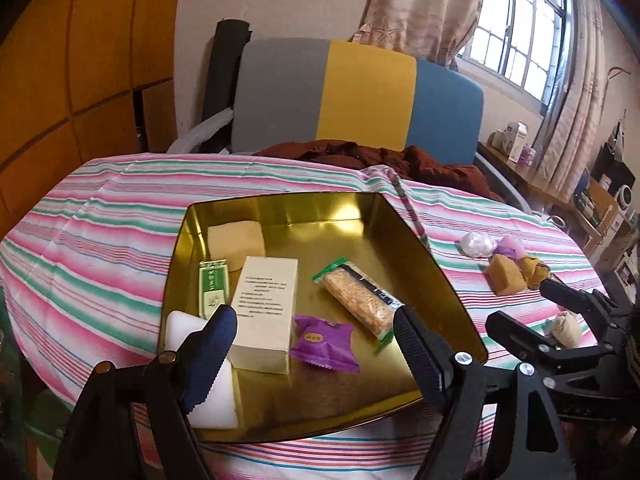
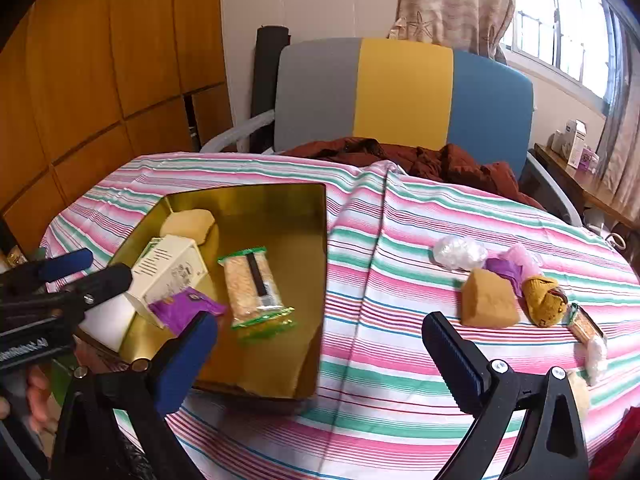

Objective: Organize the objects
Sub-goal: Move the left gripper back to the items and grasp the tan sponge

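Observation:
A gold tin tray [image 1: 420, 256] [image 2: 316, 240] sits on the striped tablecloth. It holds a cream box [image 1: 266, 312] [image 2: 168, 270], a purple packet [image 1: 325, 342] [image 2: 182, 306], a cereal bar [image 1: 360, 298] [image 2: 252, 284], a green sachet [image 1: 214, 288], a pale sponge [image 1: 236, 246] [image 2: 188, 222] and a white block [image 1: 212, 396] [image 2: 108, 316]. My left gripper [image 1: 316, 324] [image 2: 90, 266] hovers open over the tray's near edge, empty. My right gripper [image 2: 320, 332] [image 1: 520, 308] stands open above the cloth, right of the tray. Loose items lie to its right: a tan sponge [image 2: 488, 302] [image 1: 506, 278], a mustard bundle [image 2: 542, 300].
Also on the cloth are a clear crumpled wrapper [image 2: 460, 252], a purple-pink wrapper [image 2: 512, 264], a small snack bar [image 2: 586, 326] and a white lump [image 2: 596, 354]. A grey, yellow and blue chair [image 2: 404, 92] with brown cloth [image 2: 440, 162] stands behind the table. A hand [image 2: 36, 396] holds the left gripper.

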`<state>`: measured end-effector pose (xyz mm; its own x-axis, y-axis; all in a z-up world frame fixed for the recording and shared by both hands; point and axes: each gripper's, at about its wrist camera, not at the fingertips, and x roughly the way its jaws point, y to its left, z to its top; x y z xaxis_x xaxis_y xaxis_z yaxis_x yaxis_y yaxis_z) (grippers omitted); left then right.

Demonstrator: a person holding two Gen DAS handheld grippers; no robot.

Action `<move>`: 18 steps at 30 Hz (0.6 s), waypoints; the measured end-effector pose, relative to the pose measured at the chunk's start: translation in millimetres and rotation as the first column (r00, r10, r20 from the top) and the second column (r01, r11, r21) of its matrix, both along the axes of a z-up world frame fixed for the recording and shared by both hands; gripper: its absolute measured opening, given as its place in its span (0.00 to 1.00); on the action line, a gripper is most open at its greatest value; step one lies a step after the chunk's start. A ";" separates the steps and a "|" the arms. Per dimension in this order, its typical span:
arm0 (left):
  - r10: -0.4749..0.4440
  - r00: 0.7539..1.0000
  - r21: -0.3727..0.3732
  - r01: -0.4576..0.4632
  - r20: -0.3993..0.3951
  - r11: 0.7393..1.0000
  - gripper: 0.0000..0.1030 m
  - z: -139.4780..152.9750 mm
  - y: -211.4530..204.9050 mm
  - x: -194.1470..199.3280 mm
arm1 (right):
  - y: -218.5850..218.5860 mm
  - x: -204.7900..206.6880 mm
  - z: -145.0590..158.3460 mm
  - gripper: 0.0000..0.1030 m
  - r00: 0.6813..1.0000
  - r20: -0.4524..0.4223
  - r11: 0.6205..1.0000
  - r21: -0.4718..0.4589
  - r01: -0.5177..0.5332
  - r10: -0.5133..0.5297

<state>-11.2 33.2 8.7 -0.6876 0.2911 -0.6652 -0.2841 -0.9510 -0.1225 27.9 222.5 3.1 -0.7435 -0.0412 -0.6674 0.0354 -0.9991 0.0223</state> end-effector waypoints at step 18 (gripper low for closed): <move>-0.343 0.939 -0.008 0.343 -0.037 0.939 0.81 26.4 105.3 9.7 | 256.6 23.3 18.2 1.00 0.823 0.021 0.814 -0.133 0.566 -0.568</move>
